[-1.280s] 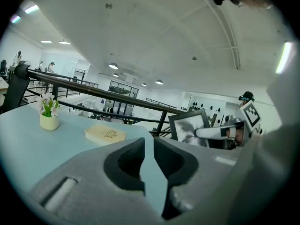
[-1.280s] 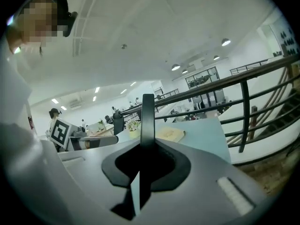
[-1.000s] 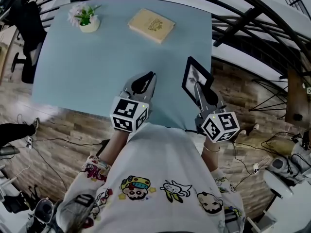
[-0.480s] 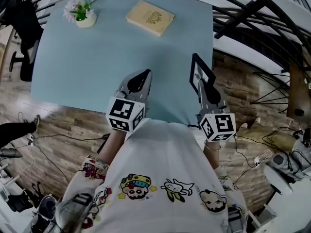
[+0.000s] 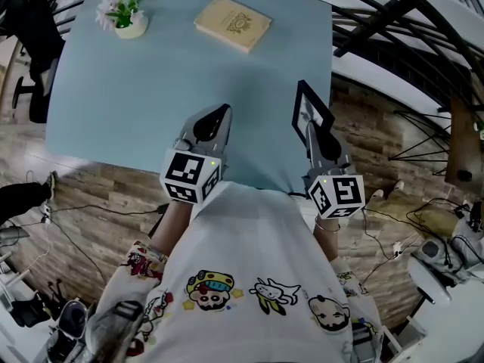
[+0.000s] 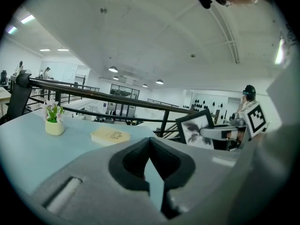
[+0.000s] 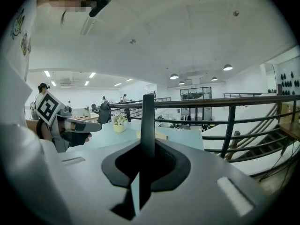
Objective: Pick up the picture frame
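The picture frame [image 5: 311, 113] is black with a pale print. It stands upright off the table, over the table's right edge, with my right gripper [image 5: 308, 129] shut on its lower edge. In the right gripper view the picture frame [image 7: 148, 118] shows edge-on, rising from between the closed jaws. From the left gripper view the picture frame [image 6: 196, 130] shows face-on at the right. My left gripper [image 5: 221, 113] hovers over the table's near edge, shut with nothing in it, and its jaws meet tip to tip in its own view.
On the light blue table [image 5: 136, 89] a tan book [image 5: 232, 23] lies at the far middle. A small flower pot [image 5: 121, 17] stands at the far left. A black railing [image 5: 393, 21] runs behind and right of the table. Wooden floor with cables lies below.
My left gripper's jaws have closed on nothing. The right gripper has rolled slightly with the frame in it; both hands have stayed nearly where they were.
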